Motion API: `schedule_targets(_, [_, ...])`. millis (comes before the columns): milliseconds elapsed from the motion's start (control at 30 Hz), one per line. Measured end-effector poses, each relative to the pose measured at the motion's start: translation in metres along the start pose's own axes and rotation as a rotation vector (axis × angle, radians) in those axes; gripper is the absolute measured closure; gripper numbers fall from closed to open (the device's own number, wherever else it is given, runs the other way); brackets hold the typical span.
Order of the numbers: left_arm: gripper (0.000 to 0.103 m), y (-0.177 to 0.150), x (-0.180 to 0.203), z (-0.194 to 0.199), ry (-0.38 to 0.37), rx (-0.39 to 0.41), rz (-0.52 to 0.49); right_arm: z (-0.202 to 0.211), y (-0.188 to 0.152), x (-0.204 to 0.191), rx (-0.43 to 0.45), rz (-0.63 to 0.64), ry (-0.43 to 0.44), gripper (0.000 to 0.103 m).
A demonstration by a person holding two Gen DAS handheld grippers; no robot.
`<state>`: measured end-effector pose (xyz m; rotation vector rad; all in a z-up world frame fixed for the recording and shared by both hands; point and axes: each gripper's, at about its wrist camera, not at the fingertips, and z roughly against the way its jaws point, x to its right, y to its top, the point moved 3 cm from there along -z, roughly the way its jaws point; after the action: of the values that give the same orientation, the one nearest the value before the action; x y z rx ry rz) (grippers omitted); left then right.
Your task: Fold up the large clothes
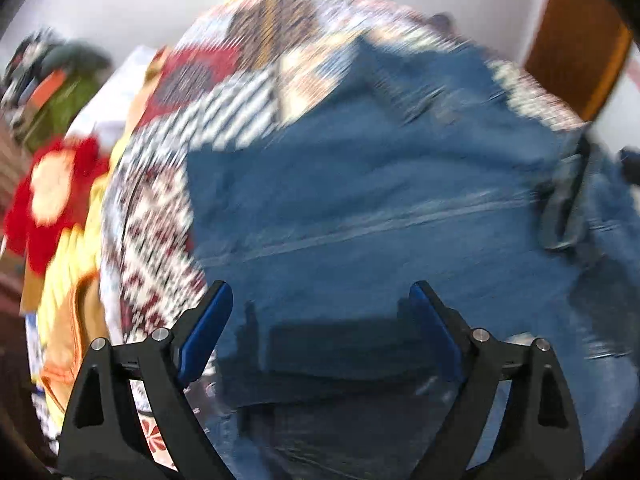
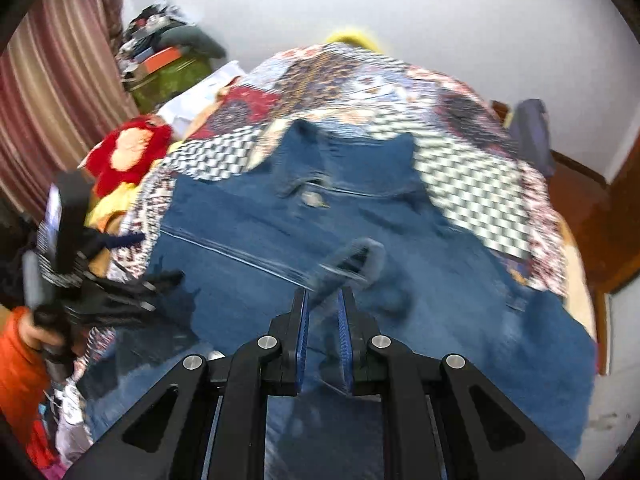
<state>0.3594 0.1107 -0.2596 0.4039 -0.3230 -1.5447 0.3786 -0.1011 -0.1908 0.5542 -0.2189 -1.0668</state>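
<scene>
A large blue denim jacket (image 2: pixel 360 220) lies spread on a patchwork bedspread (image 2: pixel 360 76), collar toward the far side. My right gripper (image 2: pixel 323 300) is nearly shut on a fold of the denim, a sleeve cuff (image 2: pixel 352 258) standing up just past its fingertips. My left gripper (image 1: pixel 320 292) is open and empty, hovering low over the jacket (image 1: pixel 360 200) near its left edge; it also shows in the right wrist view (image 2: pixel 160 280) at the left. The left wrist view is blurred by motion.
A red and cream plush toy (image 2: pixel 128 148) and yellow cloth lie at the bed's left side. A pile of clutter on a green box (image 2: pixel 168 64) stands by the striped curtain (image 2: pixel 52 100). A wooden door (image 1: pixel 576 40) and brown floor (image 2: pixel 580 200) are at the right.
</scene>
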Motion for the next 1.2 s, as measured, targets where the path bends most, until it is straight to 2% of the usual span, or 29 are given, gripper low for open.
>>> schedule_targets(67, [0.013, -0.011, -0.012, -0.018, 0.0, -0.038, 0.024, -0.018, 0.009, -0.014, -0.03, 0.011, 0.033, 0.092])
schedule_targets(200, [0.012, -0.022, -0.019, -0.031, -0.09, -0.037, 0.086, -0.074, 0.016, -0.036, -0.156, 0.003, 0.082, 0.092])
schedule_targets(300, [0.01, -0.023, -0.017, -0.033, -0.088, -0.029, 0.071, -0.114, 0.008, -0.035, -0.242, -0.007, 0.023, 0.092])
schedule_targets(367, [0.01, -0.024, -0.014, -0.035, -0.078, -0.024, 0.056, -0.126, 0.003, -0.03, -0.26, 0.01, -0.016, 0.092])
schedule_targets(433, [0.009, -0.025, -0.013, -0.035, -0.072, -0.017, 0.046, -0.123, 0.0, -0.022, -0.238, -0.008, -0.011, 0.092])
schedule_targets(567, [0.009, -0.022, -0.014, -0.036, -0.078, -0.017, 0.056, -0.104, -0.01, 0.0, -0.224, 0.079, -0.187, 0.092])
schedule_targets(700, [0.009, -0.023, -0.014, -0.034, -0.072, -0.013, 0.064, -0.082, -0.028, 0.046, -0.238, 0.124, -0.35, 0.092])
schedule_targets(733, [0.009, -0.023, -0.014, -0.034, -0.072, -0.012, 0.066, -0.077, -0.032, 0.058, -0.248, 0.11, -0.344, 0.092])
schedule_targets(833, [0.009, -0.024, -0.013, -0.033, -0.069, -0.016, 0.07, -0.057, -0.045, 0.098, -0.276, -0.05, -0.15, 0.093])
schedule_targets(900, [0.009, -0.025, -0.011, -0.033, -0.062, -0.017, 0.065, -0.049, -0.045, 0.107, -0.268, -0.147, -0.06, 0.093])
schedule_targets(933, [0.009, -0.025, -0.011, -0.032, -0.056, -0.018, 0.061, -0.043, -0.043, 0.11, -0.261, -0.183, -0.036, 0.092])
schedule_targets(1067, [0.009, -0.022, -0.009, -0.029, -0.036, -0.035, 0.044, -0.027, -0.027, 0.094, -0.207, -0.177, -0.06, 0.092])
schedule_targets(1200, [0.01, -0.017, 0.002, -0.013, -0.053, -0.013, -0.004, -0.027, -0.016, 0.066, -0.198, -0.134, 0.025, 0.092])
